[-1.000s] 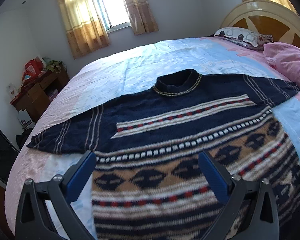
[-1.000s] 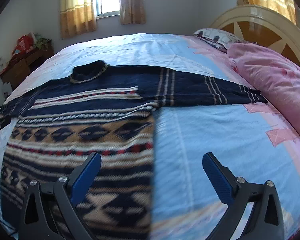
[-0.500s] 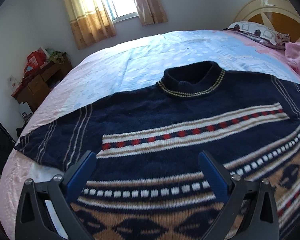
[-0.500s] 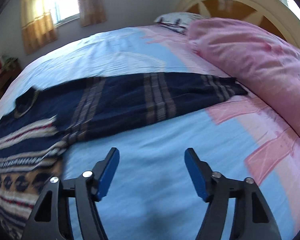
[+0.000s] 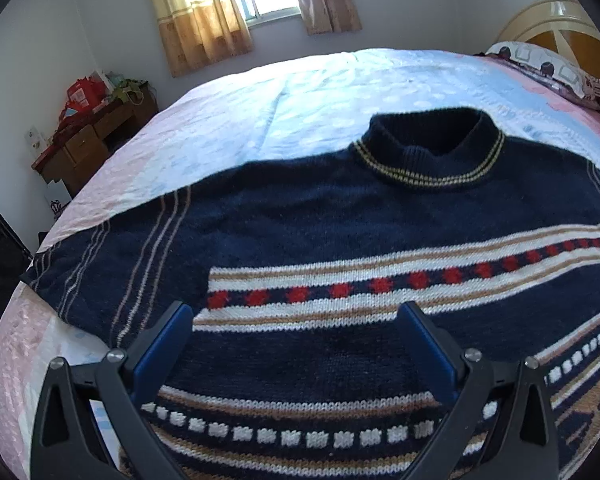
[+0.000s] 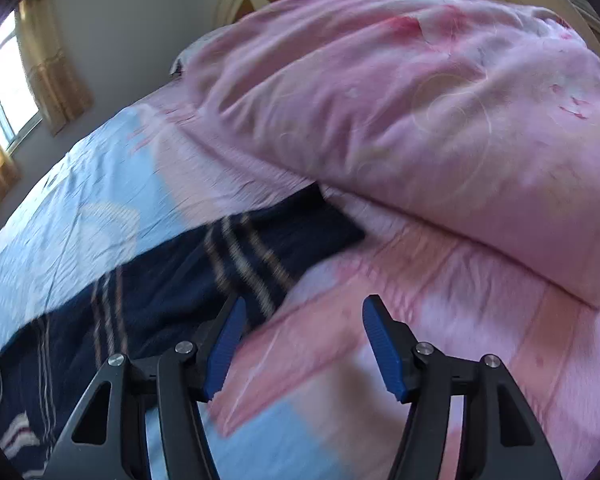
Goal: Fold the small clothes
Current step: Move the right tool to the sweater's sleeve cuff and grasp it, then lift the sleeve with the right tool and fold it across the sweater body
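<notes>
**Reaching for the sleeve end**

The sweater point(image 5: 340, 240) lies flat on the bed point(image 5: 300, 92). My left gripper point(image 5: 296, 344) hovers released over its chest. My right gripper point(image 6: 304, 340), jaws just narrowing on nothing, nears the sleeve point(image 6: 260, 248) beside the quilt point(image 6: 420, 120). Closing now, I'd likely pinch bedsheet, not knit.

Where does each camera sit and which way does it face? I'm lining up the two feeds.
Left wrist: on the left gripper, jaws open, angled down at the sweater chest and collar; window behind.
Right wrist: on the right gripper, jaws just been closing, nothing between them, facing the sleeve end and pink quilt.
Shared: sweater, bedsheet.
</notes>
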{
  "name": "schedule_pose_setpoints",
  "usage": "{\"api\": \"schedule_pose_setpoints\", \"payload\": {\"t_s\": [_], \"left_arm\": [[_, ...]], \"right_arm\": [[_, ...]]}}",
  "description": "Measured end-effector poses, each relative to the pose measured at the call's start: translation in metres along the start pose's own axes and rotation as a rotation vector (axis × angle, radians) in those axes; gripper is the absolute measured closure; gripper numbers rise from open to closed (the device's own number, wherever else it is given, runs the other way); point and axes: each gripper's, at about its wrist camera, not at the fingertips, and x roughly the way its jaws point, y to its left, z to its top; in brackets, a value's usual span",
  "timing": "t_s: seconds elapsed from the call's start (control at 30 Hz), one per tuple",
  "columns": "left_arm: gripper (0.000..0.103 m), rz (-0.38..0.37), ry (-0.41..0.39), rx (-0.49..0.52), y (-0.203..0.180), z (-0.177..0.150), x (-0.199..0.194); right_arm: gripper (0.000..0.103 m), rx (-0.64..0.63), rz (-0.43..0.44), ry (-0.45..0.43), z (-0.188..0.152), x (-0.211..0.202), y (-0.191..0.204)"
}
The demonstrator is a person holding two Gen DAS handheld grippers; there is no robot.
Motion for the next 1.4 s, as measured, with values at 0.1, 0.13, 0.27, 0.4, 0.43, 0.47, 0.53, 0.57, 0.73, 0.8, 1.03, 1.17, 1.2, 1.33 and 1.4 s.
{"api": "schedule_pose_setpoints", "payload": {"t_s": [0.1,0.13,0.27,0.4,0.43,0.47,0.53,0.57,0.73,0.8,1.03,1.17,1.2,1.33,1.4], "left_arm": [[0.0,0.0,0.021,0.0,-0.004,-0.001,0.007],[0.0,0.001,0.022,-0.001,-0.004,-0.001,0.007],[0.0,0.002,0.022,0.004,-0.008,-0.002,0.007],[0.0,0.012,0.035,0.004,-0.007,-0.002,0.01],[0.0,0.014,0.034,0.005,-0.008,-0.002,0.009],[0.0,0.013,0.033,0.005,-0.008,-0.003,0.009],[0.0,0.008,0.035,0.003,-0.008,-0.003,0.009],[0.0,0.001,0.038,0.002,-0.008,-0.003,0.01],[0.0,-0.055,0.065,-0.042,0.0,-0.003,0.014],[0.0,-0.066,0.067,-0.05,0.001,-0.004,0.014],[0.0,-0.084,0.061,-0.044,0.001,-0.006,0.011],[0.0,-0.089,0.062,-0.047,0.001,-0.006,0.013],[0.0,-0.09,0.062,-0.047,0.001,-0.005,0.013],[0.0,-0.108,0.068,-0.051,0.003,-0.005,0.016],[0.0,-0.12,0.073,-0.057,0.004,-0.005,0.017]], "right_arm": [[0.05,0.042,-0.007,0.025,0.013,0.017,-0.008],[0.05,0.054,-0.014,0.027,0.017,0.023,-0.01],[0.051,0.096,-0.035,0.035,0.027,0.042,-0.016],[0.068,0.075,-0.056,0.033,0.037,0.057,-0.009],[0.08,0.062,-0.067,0.032,0.039,0.059,-0.006],[0.094,0.047,-0.046,0.032,0.041,0.062,-0.003],[0.095,0.021,-0.067,0.03,0.043,0.064,0.003],[0.096,-0.002,-0.076,0.024,0.045,0.065,0.011],[0.096,-0.066,-0.047,-0.02,0.04,0.041,0.036],[0.097,-0.104,-0.02,-0.047,0.037,0.026,0.054],[0.097,-0.289,0.102,-0.145,0.011,-0.032,0.148],[0.097,-0.412,0.175,-0.178,-0.018,-0.061,0.214],[0.097,-0.432,0.191,-0.178,-0.023,-0.062,0.227],[0.097,-0.506,0.273,-0.157,-0.059,-0.076,0.278],[0.097,-0.557,0.318,-0.143,-0.083,-0.077,0.312]]}}
